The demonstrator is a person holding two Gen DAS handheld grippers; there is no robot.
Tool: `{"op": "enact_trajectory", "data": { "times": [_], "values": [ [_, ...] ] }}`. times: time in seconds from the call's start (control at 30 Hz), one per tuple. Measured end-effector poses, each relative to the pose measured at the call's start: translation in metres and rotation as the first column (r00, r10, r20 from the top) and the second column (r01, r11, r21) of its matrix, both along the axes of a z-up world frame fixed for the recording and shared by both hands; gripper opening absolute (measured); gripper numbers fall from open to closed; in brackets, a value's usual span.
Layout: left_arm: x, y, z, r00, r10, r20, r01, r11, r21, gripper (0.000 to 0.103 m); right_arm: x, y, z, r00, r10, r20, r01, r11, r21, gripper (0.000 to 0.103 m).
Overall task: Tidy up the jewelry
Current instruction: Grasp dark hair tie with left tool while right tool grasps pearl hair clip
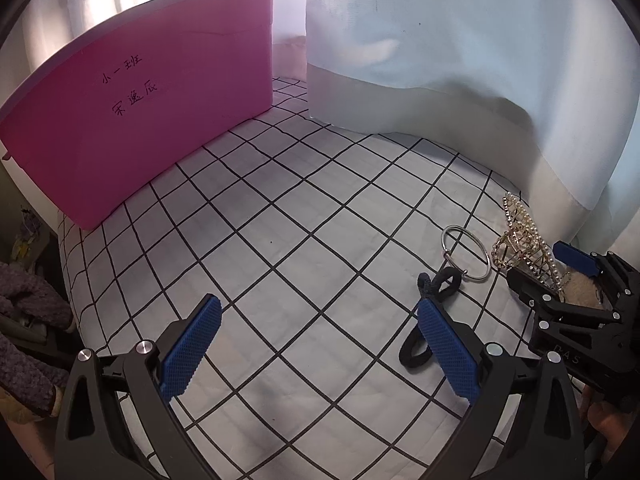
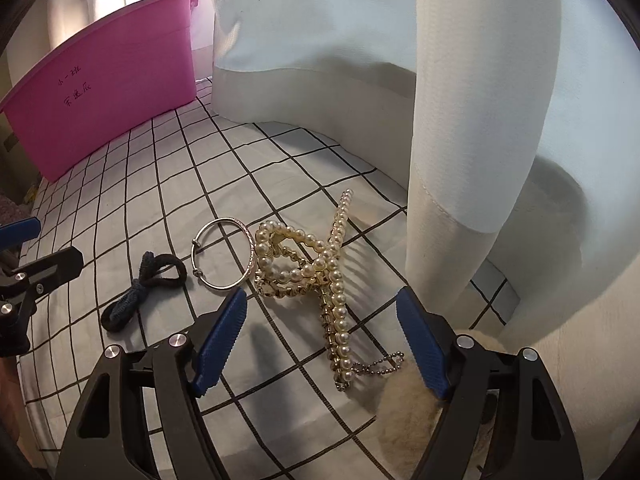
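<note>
A pearl and gold hair claw [image 2: 320, 276] lies on the checked cloth, with a silver bangle [image 2: 222, 254] touching its left side and a black and navy hair tie [image 2: 144, 290] further left. A beige fur pompom [image 2: 408, 420] on a ball chain [image 2: 376, 366] lies under my right gripper's right finger. My right gripper [image 2: 322, 332] is open, its fingers straddling the claw's near end. My left gripper [image 1: 320, 340] is open and empty, its right finger over the hair tie [image 1: 432, 300]. The bangle [image 1: 466, 254], the claw [image 1: 520, 248] and the right gripper [image 1: 576, 276] show at the right of the left wrist view.
A pink plastic bin [image 1: 140, 120] with handwritten characters stands at the back left, also in the right wrist view [image 2: 108, 92]. Pale blue and white curtains [image 2: 460, 120] hang onto the cloth at the back and right. A grey fuzzy garment [image 1: 28, 320] lies off the left edge.
</note>
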State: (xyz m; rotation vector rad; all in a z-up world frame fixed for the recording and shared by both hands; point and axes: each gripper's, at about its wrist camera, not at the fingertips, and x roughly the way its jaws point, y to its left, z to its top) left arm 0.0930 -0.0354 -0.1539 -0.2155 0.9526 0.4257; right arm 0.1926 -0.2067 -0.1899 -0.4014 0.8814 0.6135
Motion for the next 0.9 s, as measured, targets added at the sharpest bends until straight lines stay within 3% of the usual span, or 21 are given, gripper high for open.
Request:
{"op": "enact_trajectory", "data": {
  "times": [0.37,0.57,0.77,0.87,0.9],
  "values": [
    [0.020,-0.020,-0.018,0.999,-0.048,-0.009,0.048,0.998,-0.030,0.097,0.004,-0.006,-0.002,0.999,0.037,-0.007,-0.037,0.999,0.011,0.074],
    [0.028,-0.019,-0.039,0.996,-0.059,-0.063,0.052,0.993,-0.108,0.097,0.007,-0.004,-0.003,0.999,0.042,-0.029,-0.041,0.999,0.026,0.074],
    [0.029,-0.028,-0.041,0.995,-0.081,-0.060,0.078,0.996,-0.053,0.095,0.003,-0.002,-0.003,0.999,0.048,-0.022,-0.047,0.999,0.024,0.070],
    [0.027,-0.029,-0.036,0.997,-0.075,-0.037,0.073,0.997,-0.038,0.077,-0.002,0.002,-0.001,0.998,0.067,-0.020,-0.067,0.997,0.026,0.057],
    [0.026,-0.029,-0.034,0.996,-0.080,-0.031,0.079,0.996,-0.037,0.066,-0.004,0.003,-0.001,0.997,0.078,-0.025,-0.077,0.997,0.031,0.049]
  ]
}}
